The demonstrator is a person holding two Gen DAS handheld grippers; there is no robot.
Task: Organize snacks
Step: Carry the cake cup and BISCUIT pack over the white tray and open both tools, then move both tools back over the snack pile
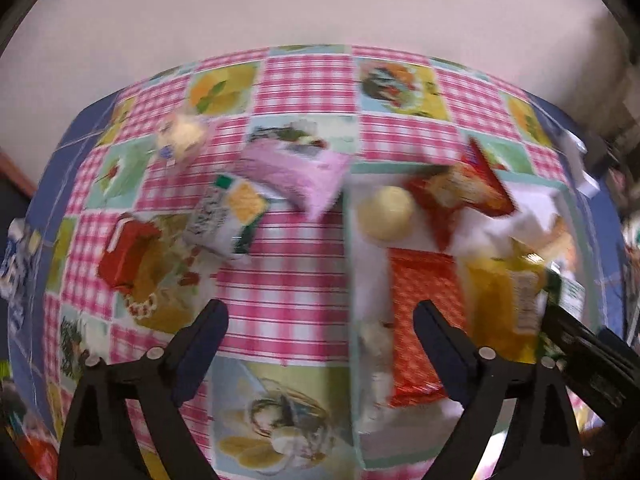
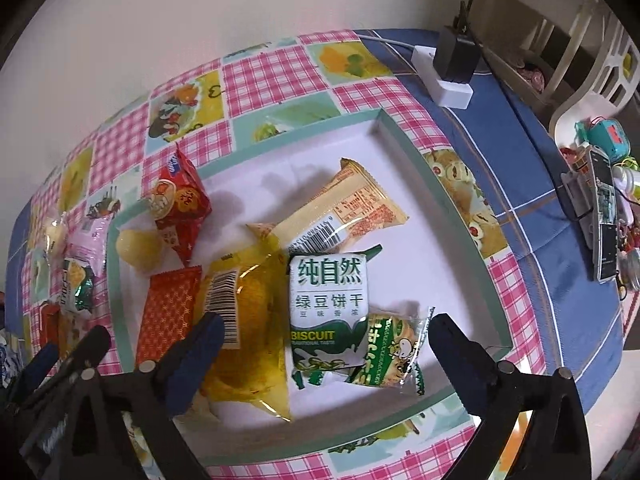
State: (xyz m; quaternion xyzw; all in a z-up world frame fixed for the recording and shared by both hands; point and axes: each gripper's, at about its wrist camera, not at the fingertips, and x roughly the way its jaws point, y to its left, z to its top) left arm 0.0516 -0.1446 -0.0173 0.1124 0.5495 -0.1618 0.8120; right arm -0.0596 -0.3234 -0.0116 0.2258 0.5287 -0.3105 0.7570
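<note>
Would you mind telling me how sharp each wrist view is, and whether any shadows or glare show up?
Left wrist view: motion blur smears everything, the pink packet included. Right wrist view: sharp, the print on the green biscuit packet legible; soft shadows fall on the white tray; glare glints on the clear yellow bag. Both views bend the table edge, fisheye style.
</note>
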